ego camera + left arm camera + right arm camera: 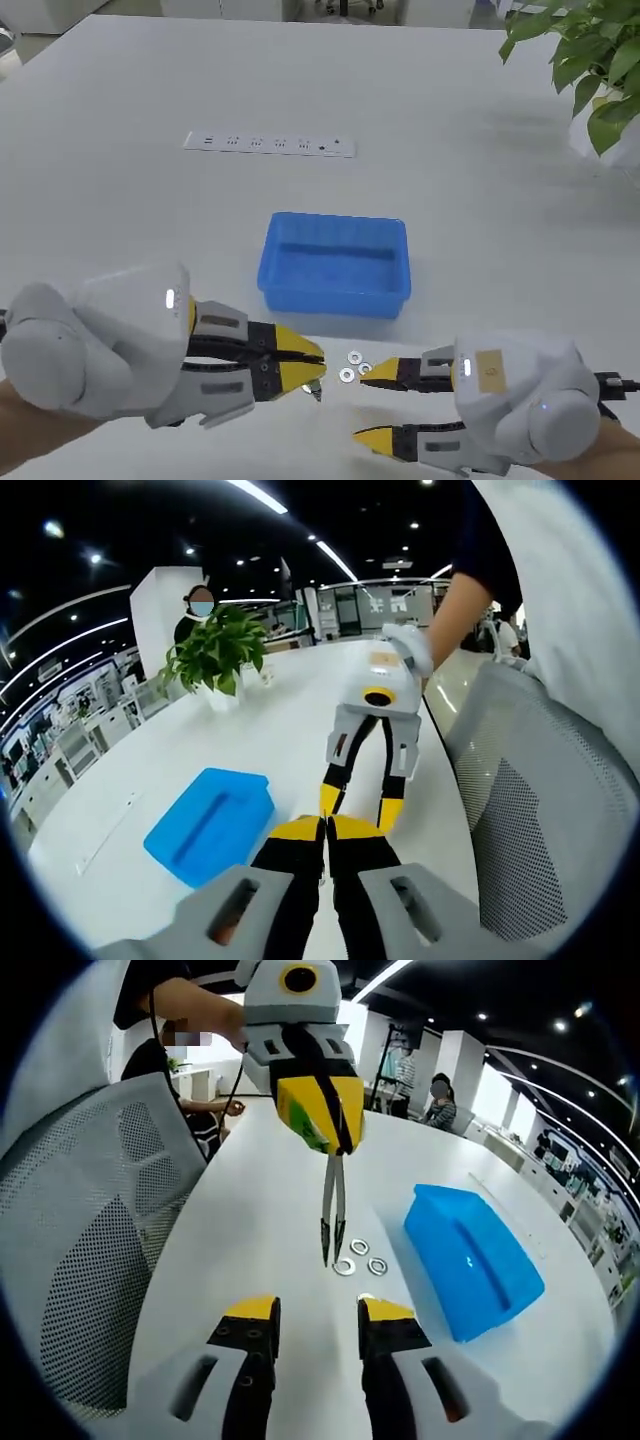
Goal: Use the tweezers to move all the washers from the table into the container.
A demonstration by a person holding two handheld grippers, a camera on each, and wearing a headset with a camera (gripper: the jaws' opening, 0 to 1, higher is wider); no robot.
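Three metal washers (352, 367) lie together on the white table (480, 200), just in front of the blue container (335, 262). My left gripper (318, 366) is shut on a pair of tweezers (314, 391), whose tips hover just left of the washers. The right gripper view shows the tweezers (332, 1210) pointing down from the left gripper (318, 1100), tips beside the washers (358, 1260) and nearly closed with nothing between them. My right gripper (362, 403) stands open to the right of the washers, holding nothing. The container (470, 1260) looks empty.
A white power strip (268, 144) lies beyond the container. A potted plant (590, 60) stands at the far right of the table. A grey mesh chair (90, 1240) stands beside the table edge. People are in the background.
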